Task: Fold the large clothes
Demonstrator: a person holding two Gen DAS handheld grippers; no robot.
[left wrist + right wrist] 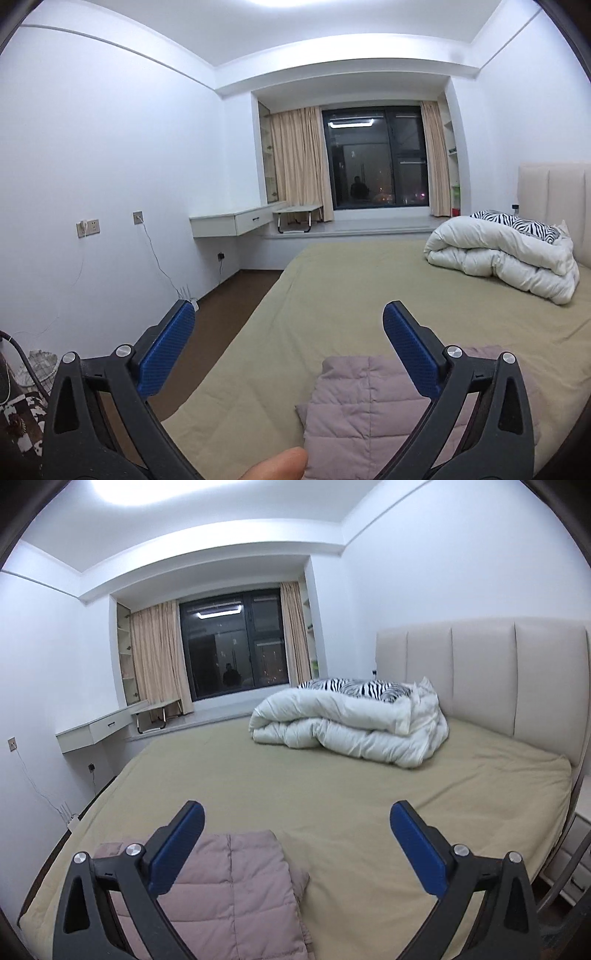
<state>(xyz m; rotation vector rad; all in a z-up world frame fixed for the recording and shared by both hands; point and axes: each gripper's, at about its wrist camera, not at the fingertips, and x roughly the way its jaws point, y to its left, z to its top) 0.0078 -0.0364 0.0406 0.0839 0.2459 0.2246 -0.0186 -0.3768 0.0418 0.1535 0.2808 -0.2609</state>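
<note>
Left claw (288, 317) spread wide, nothing between its blue pads (168, 354); raised above the bed (332, 295) and aimed toward the dark window (375, 158). Right claw (297, 818) likewise spread wide and empty, held above the same bed. Folded mauve quilted jacket (369, 406) lying flat on the olive sheet near the bed's near edge, below both claws, touched by neither. A fingertip (280, 463) visible at the bottom of the left view. Farther off, by the padded headboard (480, 672), a bundled white duvet (351, 727) with a zebra-striped pillow (365, 688) on top, well apart from the jacket.
</note>
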